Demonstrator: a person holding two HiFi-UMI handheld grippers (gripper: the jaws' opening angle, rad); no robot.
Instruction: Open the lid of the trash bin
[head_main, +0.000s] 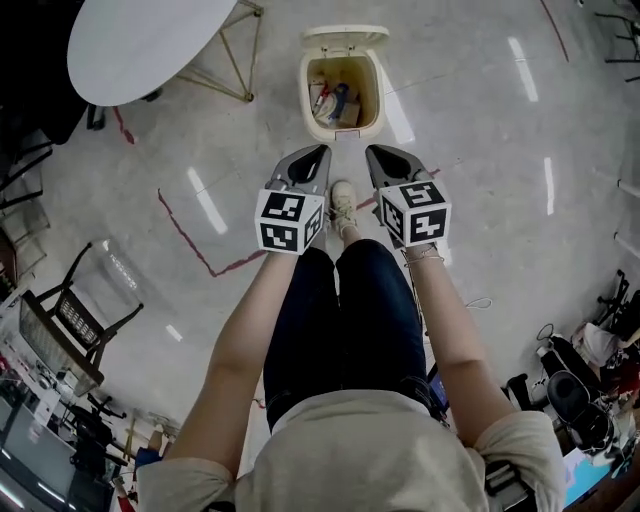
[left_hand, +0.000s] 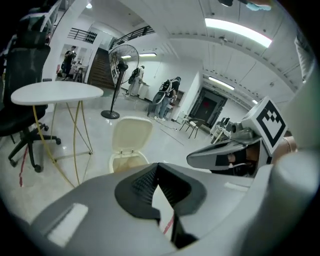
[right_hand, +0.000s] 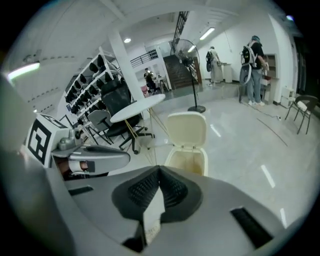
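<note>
The left gripper (head_main: 320, 150) is squeezed closed. Its two jaws meet at the tips and nothing is between them. The right gripper (head_main: 372, 150) is closed the same way and holds nothing. Neither one touches the trash bin (head_main: 305, 95). Both hang in the air near the bin, on the side where the person stands.

There are two grippers, one trash bin and one lid (head_main: 345, 36). The lid is up and stands at the far side of the bin. You can see some trash (head_main: 335, 100) inside. One shoe (head_main: 343, 205) shows on the floor, nearer than the bin and between the two grippers. One round white table (head_main: 150, 45) stands to the left of the bin.

Both bare arms reach forward and down, side by side. The grippers point at the bin with their marker cubes facing up.
</note>
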